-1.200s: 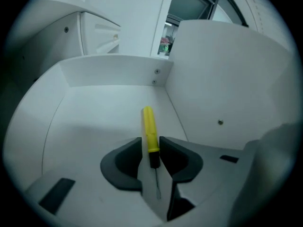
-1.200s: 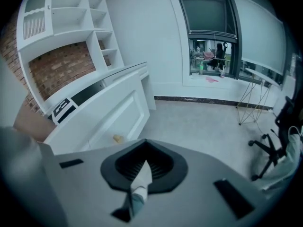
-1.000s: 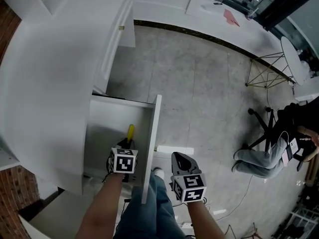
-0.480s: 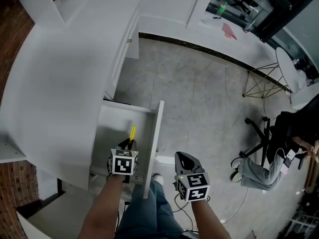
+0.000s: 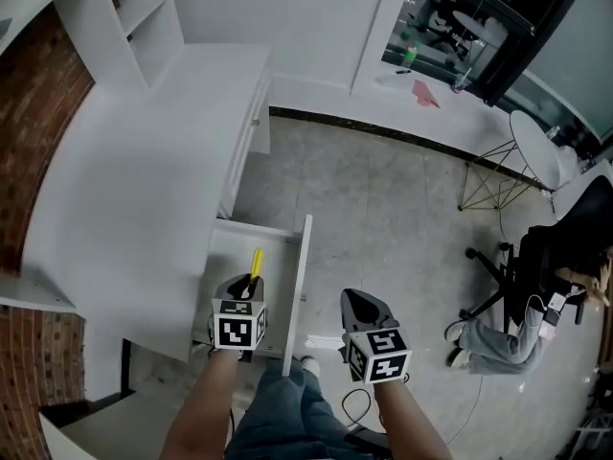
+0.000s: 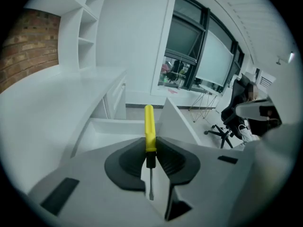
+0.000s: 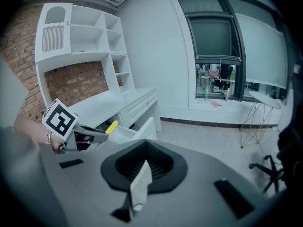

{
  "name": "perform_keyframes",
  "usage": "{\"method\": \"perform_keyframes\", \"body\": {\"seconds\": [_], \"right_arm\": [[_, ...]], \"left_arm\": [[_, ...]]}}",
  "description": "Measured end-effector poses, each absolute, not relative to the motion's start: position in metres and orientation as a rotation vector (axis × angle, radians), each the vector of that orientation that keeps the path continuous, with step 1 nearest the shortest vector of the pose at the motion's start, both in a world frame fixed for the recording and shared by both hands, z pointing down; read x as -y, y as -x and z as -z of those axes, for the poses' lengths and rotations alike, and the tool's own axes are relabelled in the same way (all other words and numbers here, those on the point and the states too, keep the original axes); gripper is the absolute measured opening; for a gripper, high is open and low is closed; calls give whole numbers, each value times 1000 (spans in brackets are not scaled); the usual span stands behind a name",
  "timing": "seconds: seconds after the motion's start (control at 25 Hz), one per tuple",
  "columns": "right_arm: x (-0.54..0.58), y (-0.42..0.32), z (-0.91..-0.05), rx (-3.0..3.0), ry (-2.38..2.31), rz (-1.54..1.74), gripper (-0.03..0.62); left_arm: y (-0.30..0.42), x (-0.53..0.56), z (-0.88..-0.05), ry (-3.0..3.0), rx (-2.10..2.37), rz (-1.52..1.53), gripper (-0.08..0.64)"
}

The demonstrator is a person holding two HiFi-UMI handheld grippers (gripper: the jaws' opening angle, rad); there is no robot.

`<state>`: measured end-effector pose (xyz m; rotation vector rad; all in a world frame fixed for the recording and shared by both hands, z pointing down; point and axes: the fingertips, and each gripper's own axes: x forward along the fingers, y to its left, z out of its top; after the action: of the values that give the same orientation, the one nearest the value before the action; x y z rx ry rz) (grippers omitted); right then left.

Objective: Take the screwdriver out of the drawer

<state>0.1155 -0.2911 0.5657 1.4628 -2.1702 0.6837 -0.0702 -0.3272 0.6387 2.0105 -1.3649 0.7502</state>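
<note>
The left gripper (image 5: 248,289) is pinching the yellow-handled screwdriver (image 6: 149,126), with the jaws clamping right where the yellow grip meets the black collar. The thin metal shaft is pointing back toward the camera in the left gripper view, and the handle is sticking out forward past the jaws. From the head view only the yellow end is peeking out; the shaft is hiding under the gripper body. The screwdriver is hanging above the open white drawer (image 5: 298,276), just beside the white tabletop (image 5: 134,190). The gripper and forearm are covering a good part of the drawer's inside, so I can't tell what's in there.

The right gripper (image 5: 360,308) is hanging over the grey floor (image 5: 383,209), outside the drawer front, with its jaws pressing together on nothing. At the right edge a seated person (image 5: 498,338) is getting cut off by the frame.
</note>
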Motion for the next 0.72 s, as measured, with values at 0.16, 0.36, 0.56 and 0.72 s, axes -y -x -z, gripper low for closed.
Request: {"method": "perform_keyframes", "body": {"seconds": [0.16, 0.36, 0.56, 0.72], "right_arm": [[289, -118, -540, 2200, -1474, -622, 11], [287, -117, -512, 2228, -1515, -573, 11], [292, -103, -493, 2274, -1507, -521, 11], [302, -86, -481, 2322, -1481, -496, 11]], "left_arm": [[73, 321, -600, -2068, 1414, -669, 78], [80, 317, -567, -2134, 1463, -639, 80], [100, 316, -544, -2146, 1548, -613, 78], [131, 312, -533, -2094, 1634, -586, 78]]}}
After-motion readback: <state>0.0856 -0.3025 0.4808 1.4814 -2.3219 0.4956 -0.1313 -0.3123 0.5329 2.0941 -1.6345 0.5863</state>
